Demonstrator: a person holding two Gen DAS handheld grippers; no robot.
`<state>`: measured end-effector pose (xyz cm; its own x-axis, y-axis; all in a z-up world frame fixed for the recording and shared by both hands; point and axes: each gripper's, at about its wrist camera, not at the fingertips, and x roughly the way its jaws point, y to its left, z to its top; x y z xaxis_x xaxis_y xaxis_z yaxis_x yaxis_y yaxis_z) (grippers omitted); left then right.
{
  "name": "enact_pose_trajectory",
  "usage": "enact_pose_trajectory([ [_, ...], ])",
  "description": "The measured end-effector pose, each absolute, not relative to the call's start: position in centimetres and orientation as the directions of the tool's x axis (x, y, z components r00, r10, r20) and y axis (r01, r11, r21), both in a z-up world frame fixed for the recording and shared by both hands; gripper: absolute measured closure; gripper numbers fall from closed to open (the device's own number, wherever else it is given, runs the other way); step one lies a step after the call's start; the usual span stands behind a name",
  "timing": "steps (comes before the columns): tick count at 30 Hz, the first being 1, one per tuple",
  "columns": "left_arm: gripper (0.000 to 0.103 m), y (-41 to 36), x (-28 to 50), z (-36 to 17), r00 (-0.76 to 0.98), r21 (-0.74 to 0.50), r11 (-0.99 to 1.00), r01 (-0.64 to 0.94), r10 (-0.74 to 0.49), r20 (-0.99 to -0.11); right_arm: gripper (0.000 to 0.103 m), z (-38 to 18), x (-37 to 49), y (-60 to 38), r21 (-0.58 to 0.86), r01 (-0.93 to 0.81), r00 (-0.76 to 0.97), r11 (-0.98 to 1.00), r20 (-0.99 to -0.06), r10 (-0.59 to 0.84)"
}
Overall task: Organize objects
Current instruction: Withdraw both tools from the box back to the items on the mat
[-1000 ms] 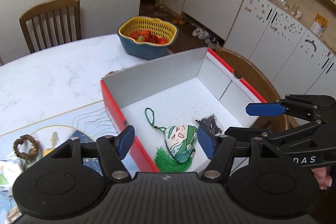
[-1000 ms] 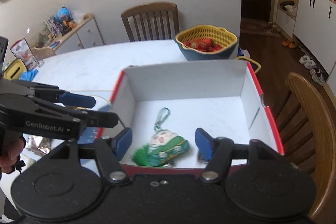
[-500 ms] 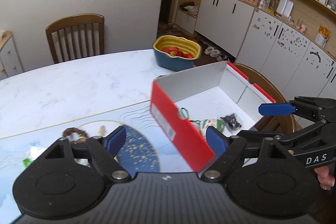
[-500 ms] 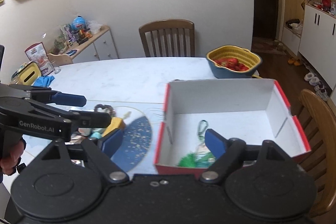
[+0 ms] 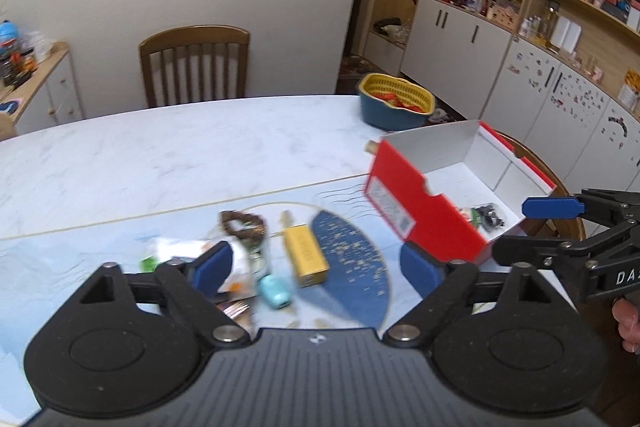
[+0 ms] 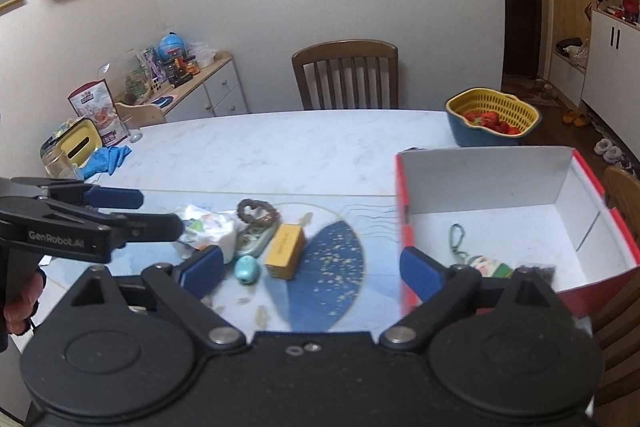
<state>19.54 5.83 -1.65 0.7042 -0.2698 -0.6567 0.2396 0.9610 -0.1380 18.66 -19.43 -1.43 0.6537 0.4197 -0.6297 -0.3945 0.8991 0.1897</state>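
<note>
A red box (image 5: 416, 215) with a white inside (image 6: 484, 183) stands at the table's right end. In it lie a green tasselled pouch (image 6: 486, 265) and a small black bag (image 6: 540, 271). Left of it is a pile: a yellow box (image 5: 306, 255) (image 6: 285, 251), a turquoise piece (image 5: 274, 291) (image 6: 246, 269), a brown bead bracelet (image 5: 242, 223) (image 6: 256, 211) and a white crumpled packet (image 5: 176, 251) (image 6: 208, 227). My left gripper (image 5: 316, 267) (image 6: 144, 211) hovers above the pile, jaws opening, nothing between them. My right gripper (image 6: 312, 271) (image 5: 528, 227) hangs beside the box, jaws opening, empty.
A blue and yellow basket (image 5: 396, 103) (image 6: 492, 119) of strawberries sits behind the box. A wooden chair (image 6: 346, 75) stands at the far side, another (image 6: 622, 187) by the box. A blue glove (image 6: 108, 159), a yellow tissue box (image 6: 78, 145) and a cluttered sideboard (image 6: 192, 83) are far left.
Both grippers have swung left from over the box toward the pile on the mat. Their jaws have spread wider. The pouch stays in the box.
</note>
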Motion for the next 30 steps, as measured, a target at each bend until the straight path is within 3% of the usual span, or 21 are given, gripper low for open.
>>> enact_pose_trajectory([
  [6, 0.0, 10.2, 18.4, -3.4, 0.696, -0.144, 0.97, 0.197, -0.241, -0.676, 0.008, -2.3, 18.0, -16.8, 0.191, -0.392, 0.642, 0.9, -0.644, 0.417],
  [30, 0.0, 17.5, 17.2, -14.7, 0.608, -0.112, 0.988, 0.103, -0.152, -0.78, 0.008, -8.6, 18.4, -6.9, 0.19, -0.364, 0.531, 0.912, -0.762, 0.37],
])
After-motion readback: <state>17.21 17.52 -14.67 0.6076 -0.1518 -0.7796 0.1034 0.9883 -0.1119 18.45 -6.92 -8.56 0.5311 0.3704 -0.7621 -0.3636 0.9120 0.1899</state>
